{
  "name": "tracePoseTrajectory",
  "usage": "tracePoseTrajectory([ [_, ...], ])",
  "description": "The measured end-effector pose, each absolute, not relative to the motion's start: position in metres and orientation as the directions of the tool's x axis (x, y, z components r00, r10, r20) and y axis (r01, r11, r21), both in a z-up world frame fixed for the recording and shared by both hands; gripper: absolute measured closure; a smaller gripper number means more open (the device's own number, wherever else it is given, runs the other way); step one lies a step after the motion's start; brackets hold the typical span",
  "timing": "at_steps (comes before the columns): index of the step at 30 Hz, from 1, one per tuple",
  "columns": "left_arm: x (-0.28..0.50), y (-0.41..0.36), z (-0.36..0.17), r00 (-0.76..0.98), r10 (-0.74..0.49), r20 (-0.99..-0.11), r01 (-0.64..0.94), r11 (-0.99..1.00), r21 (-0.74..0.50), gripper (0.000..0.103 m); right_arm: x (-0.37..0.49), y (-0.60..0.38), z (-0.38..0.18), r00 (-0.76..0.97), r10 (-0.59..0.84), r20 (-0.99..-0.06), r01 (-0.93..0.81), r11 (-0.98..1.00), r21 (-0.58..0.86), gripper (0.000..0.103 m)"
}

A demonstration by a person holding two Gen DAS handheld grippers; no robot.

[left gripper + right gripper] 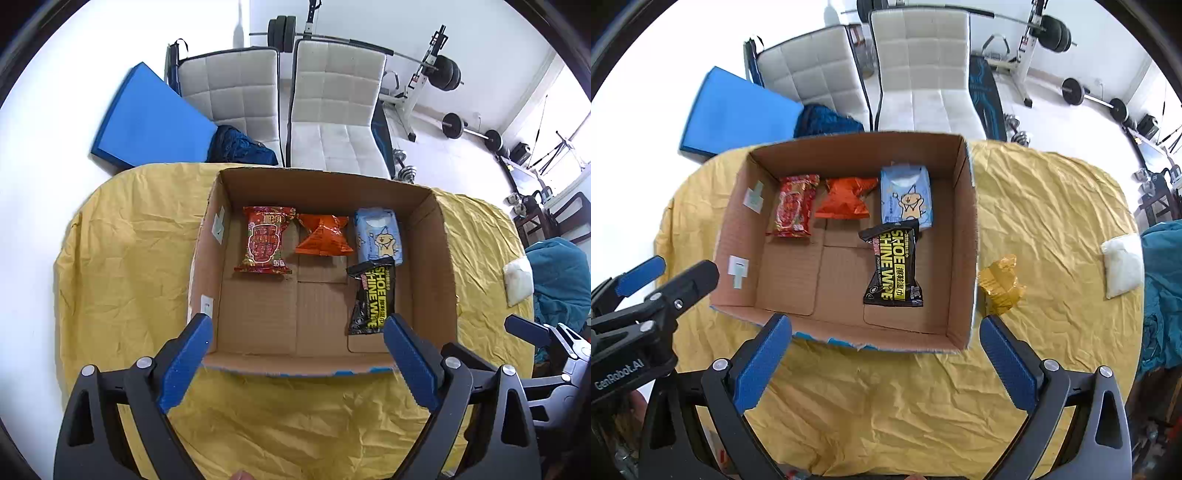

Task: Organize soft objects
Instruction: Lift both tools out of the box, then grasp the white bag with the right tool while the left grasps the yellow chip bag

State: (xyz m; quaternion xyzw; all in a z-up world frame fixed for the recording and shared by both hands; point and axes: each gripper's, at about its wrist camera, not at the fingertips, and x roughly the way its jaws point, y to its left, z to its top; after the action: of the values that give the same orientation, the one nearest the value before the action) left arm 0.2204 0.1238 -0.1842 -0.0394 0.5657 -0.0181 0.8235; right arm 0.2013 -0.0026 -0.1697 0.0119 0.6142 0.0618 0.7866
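Observation:
An open cardboard box [207, 258] [964, 240] stands on a yellow cloth. Inside lie a red snack pack [264, 240] [793, 205], an orange pack [323, 234] [846, 203], a light blue tissue pack [378, 234] [907, 197] and a black shoe-wipe pack [371, 299] [894, 267]. A yellow pack [1001, 284] and a white pack [1123, 264] [519, 280] lie on the cloth to the right of the box. My left gripper [297, 326] and right gripper [884, 328] hang above the box's near wall, both open and holding nothing.
The yellow cloth [122, 258] [1052, 206] covers the table. Two white padded chairs [332, 110] [923, 66] and a blue mat [147, 118] stand beyond it, with weight equipment [443, 74] further back. Teal fabric [1163, 288] lies at the right edge.

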Motion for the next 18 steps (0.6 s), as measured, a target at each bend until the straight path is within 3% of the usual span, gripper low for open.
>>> tracePoseTrajectory([
  [13, 0.179, 0.114, -0.137, 0.43, -0.062, -0.901, -0.021, 0.997, -0.078, 0.008, 0.162, -0.019, -0.128, 0.301, 0.166, -0.939, -0.093, 0.985, 0.144, 0.0],
  [18, 0.18, 0.089, -0.132, 0.423, -0.092, -0.902, 0.016, 0.995, -0.094, 0.008, 0.155, -0.07, -0.136, 0.318, 0.137, -0.938, 0.001, 0.989, 0.145, 0.0],
])
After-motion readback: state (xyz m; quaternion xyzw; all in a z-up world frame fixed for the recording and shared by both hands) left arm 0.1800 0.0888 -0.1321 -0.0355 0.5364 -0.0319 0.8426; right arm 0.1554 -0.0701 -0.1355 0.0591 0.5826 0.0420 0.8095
